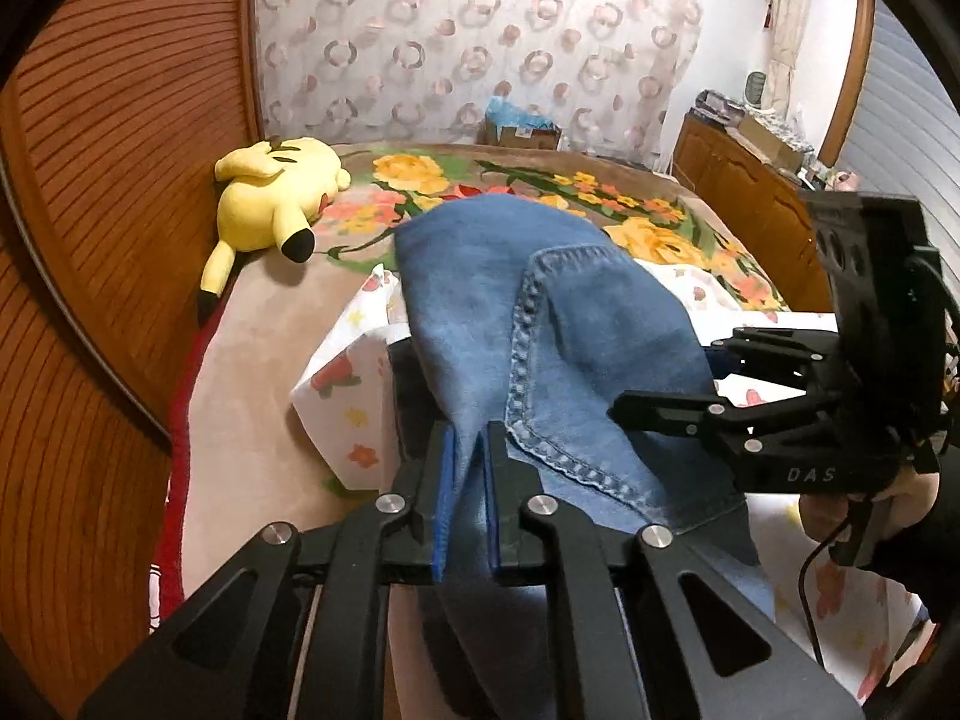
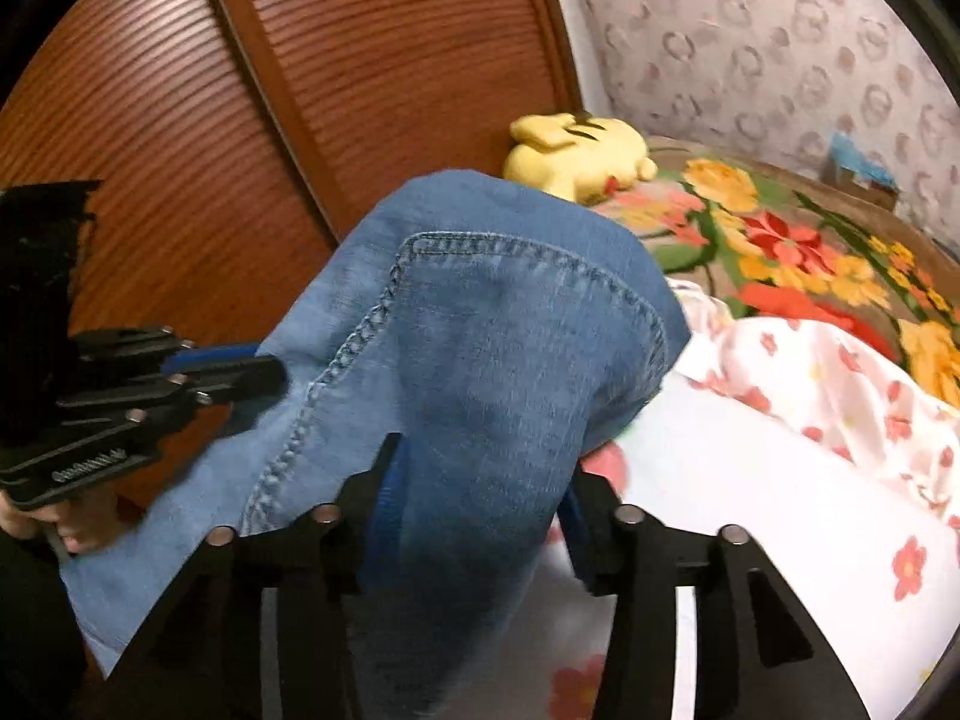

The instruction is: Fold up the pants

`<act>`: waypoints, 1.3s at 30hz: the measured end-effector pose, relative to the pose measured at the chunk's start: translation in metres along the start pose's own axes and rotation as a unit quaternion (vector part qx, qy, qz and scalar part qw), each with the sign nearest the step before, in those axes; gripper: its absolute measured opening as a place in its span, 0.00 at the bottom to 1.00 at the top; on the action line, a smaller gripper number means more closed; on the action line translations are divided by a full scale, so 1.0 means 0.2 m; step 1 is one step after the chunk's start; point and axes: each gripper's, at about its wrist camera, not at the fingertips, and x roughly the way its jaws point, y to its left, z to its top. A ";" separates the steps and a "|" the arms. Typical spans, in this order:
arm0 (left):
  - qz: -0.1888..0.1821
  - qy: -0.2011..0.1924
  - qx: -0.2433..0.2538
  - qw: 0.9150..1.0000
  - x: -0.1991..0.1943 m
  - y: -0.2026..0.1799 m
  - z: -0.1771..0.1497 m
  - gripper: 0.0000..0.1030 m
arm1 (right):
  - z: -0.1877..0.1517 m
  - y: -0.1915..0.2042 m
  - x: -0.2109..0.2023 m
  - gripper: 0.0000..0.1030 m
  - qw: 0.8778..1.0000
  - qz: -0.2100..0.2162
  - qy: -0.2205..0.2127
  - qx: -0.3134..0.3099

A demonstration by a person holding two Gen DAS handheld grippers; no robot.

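Note:
The blue denim pants [image 1: 540, 324] hang bunched and lifted above the bed, held by both grippers. My left gripper [image 1: 468, 438] is shut on a fold of the denim, its blue pads pinching the cloth. My right gripper [image 2: 480, 480] has a thick bunch of the pants [image 2: 480, 348] between its fingers, which stand wider apart around it. Each gripper shows in the other's view: the right [image 1: 708, 384] at the pants' right edge, the left [image 2: 264, 366] at their left edge. A stitched seam runs down the cloth.
A yellow plush toy [image 1: 270, 198] lies at the bed's far left by the ribbed wooden headboard [image 1: 120, 180]. A flowered blanket [image 1: 540, 180] covers the bed; a white flower-print sheet [image 2: 810, 420] lies under the pants. A wooden cabinet [image 1: 750, 204] stands far right.

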 end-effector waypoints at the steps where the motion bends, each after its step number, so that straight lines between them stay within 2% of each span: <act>1: 0.003 -0.003 0.000 1.000 -0.01 -0.01 0.00 0.21 | 0.02 -0.01 0.00 0.51 1.000 -0.007 -0.002 0.000; 2: 0.007 -0.009 0.000 1.000 -0.02 0.00 0.01 0.27 | 0.03 -0.01 -0.01 0.54 1.000 -0.014 -0.004 -0.002; 3: 0.009 -0.013 0.000 1.000 -0.04 -0.01 0.01 0.28 | 0.02 0.00 -0.04 0.54 1.000 -0.019 -0.008 -0.003; 4: 0.011 -0.017 0.000 1.000 -0.07 -0.02 0.00 0.28 | 0.03 -0.01 -0.06 0.54 1.000 -0.022 -0.013 -0.005; 7: 0.009 -0.032 0.003 0.999 -0.14 -0.08 -0.02 0.29 | 0.03 0.13 -0.20 0.54 0.998 -0.037 -0.038 -0.015; 12: -0.002 -0.045 0.005 0.999 -0.24 -0.21 -0.12 0.29 | -0.04 0.26 -0.24 0.54 0.997 -0.017 -0.057 -0.045; 17: 0.003 -0.023 -0.004 1.000 -0.22 -0.26 -0.25 0.29 | -0.09 0.32 -0.19 0.54 0.996 -0.007 -0.055 -0.067; 22: 0.029 0.002 -0.010 1.000 -0.14 -0.25 -0.35 0.28 | -0.09 0.27 -0.08 0.54 0.996 -0.043 -0.026 -0.069; 26: 0.037 -0.003 -0.017 0.999 -0.16 -0.26 -0.38 0.28 | -0.11 0.25 -0.10 0.54 0.997 -0.039 -0.029 -0.056; 29: 0.043 -0.011 -0.017 0.999 -0.20 -0.29 -0.38 0.28 | -0.12 0.27 -0.20 0.54 0.997 -0.044 -0.040 -0.058; 35: 0.042 -0.040 -0.002 0.998 -0.31 -0.38 -0.36 0.30 | -0.26 0.36 -0.48 0.54 0.994 -0.046 -0.078 -0.058; 37: 0.040 -0.051 0.003 0.998 -0.35 -0.42 -0.36 0.33 | -0.32 0.39 -0.57 0.54 0.993 -0.048 -0.090 -0.057; 39: 0.030 -0.065 0.009 0.997 -0.40 -0.47 -0.36 0.45 | -0.38 0.41 -0.65 0.54 0.992 -0.053 -0.101 -0.059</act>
